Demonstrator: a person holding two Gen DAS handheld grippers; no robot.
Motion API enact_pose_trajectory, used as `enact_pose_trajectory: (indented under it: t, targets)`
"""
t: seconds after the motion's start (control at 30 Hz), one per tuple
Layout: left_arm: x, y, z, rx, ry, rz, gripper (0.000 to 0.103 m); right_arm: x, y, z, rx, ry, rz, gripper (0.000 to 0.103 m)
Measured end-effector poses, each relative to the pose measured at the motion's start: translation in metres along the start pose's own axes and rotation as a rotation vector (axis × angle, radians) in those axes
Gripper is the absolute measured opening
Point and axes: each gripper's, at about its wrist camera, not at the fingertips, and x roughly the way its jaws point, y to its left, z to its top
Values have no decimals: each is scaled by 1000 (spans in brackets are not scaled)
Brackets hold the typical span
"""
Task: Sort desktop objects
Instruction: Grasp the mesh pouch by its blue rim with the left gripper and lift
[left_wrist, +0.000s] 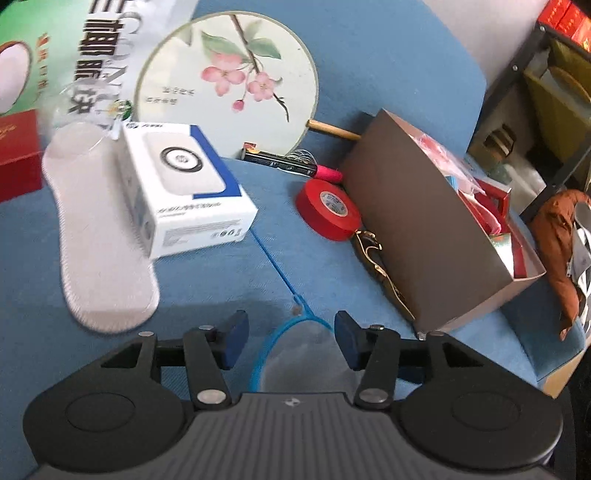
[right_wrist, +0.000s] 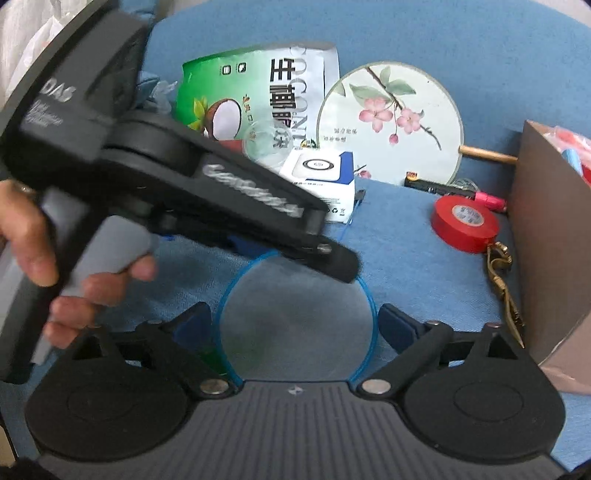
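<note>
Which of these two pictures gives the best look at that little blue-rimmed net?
The right wrist view: the blue-rimmed net shows nearly its whole hoop and mesh on the blue cloth. The left wrist view shows its thin handle and only part of the hoop, cut off by the gripper body.

Blue-rimmed net (left_wrist: 295, 354) between open jaws

Glossy red tape roll (left_wrist: 328, 209), matt blue cloth table cover (left_wrist: 369, 74), wooden fan handle (left_wrist: 334, 130)

left wrist: low, close, angled down over worktop (left_wrist: 332, 55) | right wrist: same | shared: round fan (left_wrist: 225, 81) (right_wrist: 391, 122), red tape (left_wrist: 328, 206) (right_wrist: 465, 223)
</note>
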Motion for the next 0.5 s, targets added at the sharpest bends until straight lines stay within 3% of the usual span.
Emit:
enact_pose_trajectory:
  t: [0.17, 0.2, 0.27, 0.37, 0.43, 0.5]
  targets:
    - [8, 3, 9, -11, 30, -12, 50, 1, 0, 1, 13, 9, 8, 97]
    - [9, 3, 10, -8, 34, -11, 47, 1, 0, 1, 16, 13, 15, 102]
    - [9, 4, 10, -14, 40, -21, 31, 5, 3, 0, 7, 33, 16, 101]
    - [11, 6, 9, -57, 51, -49, 28, 8, 1, -1, 24, 45, 10, 101]
    - [10, 4, 8, -50, 48, -52, 25, 6, -2, -1, 37, 42, 7, 100]
    - [7, 1, 7, -44, 40, -57, 22, 5, -3, -1, 41, 38, 18, 92]
